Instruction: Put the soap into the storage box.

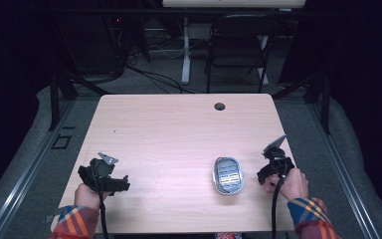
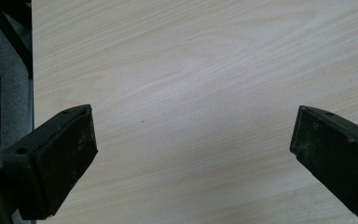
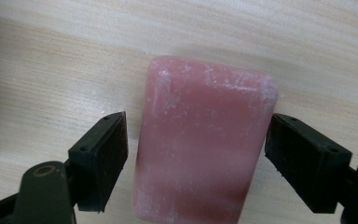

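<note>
1. Our right tongs (image 3: 193, 154) stand wide around a pink bar of soap (image 3: 203, 140) that lies flat on the desk; the left pad sits a sliver off the bar's side and the right pad nearly touches the other side, so nothing is clamped yet.
2. Our left tongs (image 2: 193, 154) gape wide over bare wood, holding nothing.
3. We judge the risk to be slip: the bar looks slick and round-edged, so an uneven squeeze could push it sideways or squirt it out.
4. If the pads close too low, they could scrape the desk (image 1: 179, 129); if too high, they could catch only the rounded top edge.
5. A grey soap dish (image 1: 228, 176) sits just left of the right tongs (image 1: 273, 167), and a skidding bar could knock it.
6. The desk is pale wood, smooth and uncluttered, with a cable hole (image 1: 220, 106) at the far edge.
7. Beyond it, a dark room holds a folding chair (image 1: 238, 45) and floor cables.
</note>
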Demonstrator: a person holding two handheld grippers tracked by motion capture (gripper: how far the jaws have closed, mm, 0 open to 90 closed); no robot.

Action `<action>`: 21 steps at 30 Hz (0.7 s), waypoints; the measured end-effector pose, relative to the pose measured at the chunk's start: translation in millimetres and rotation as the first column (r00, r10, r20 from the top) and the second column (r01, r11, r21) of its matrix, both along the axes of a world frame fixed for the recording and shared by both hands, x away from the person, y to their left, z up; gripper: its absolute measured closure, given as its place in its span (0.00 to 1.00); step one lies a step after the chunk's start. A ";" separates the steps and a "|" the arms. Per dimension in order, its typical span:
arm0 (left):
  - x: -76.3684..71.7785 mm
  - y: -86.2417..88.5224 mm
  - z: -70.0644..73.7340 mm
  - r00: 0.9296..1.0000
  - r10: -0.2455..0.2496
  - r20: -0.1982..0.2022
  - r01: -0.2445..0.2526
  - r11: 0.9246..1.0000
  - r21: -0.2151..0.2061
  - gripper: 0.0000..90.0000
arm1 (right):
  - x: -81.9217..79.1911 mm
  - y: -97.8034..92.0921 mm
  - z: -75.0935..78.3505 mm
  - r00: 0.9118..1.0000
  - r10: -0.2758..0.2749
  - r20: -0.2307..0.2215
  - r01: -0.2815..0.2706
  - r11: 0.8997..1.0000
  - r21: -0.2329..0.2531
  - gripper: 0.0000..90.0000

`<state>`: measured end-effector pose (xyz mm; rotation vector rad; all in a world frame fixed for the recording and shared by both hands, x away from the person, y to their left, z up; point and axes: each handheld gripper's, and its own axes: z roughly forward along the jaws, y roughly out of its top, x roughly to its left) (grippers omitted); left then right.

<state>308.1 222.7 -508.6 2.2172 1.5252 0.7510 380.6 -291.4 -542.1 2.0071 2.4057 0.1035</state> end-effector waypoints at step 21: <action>0.1 -0.1 -0.1 1.000 0.001 0.000 -0.001 1.000 -0.002 0.00 | 1.2 1.9 -2.7 1.000 0.009 -0.020 -0.010 0.999 -0.030 0.34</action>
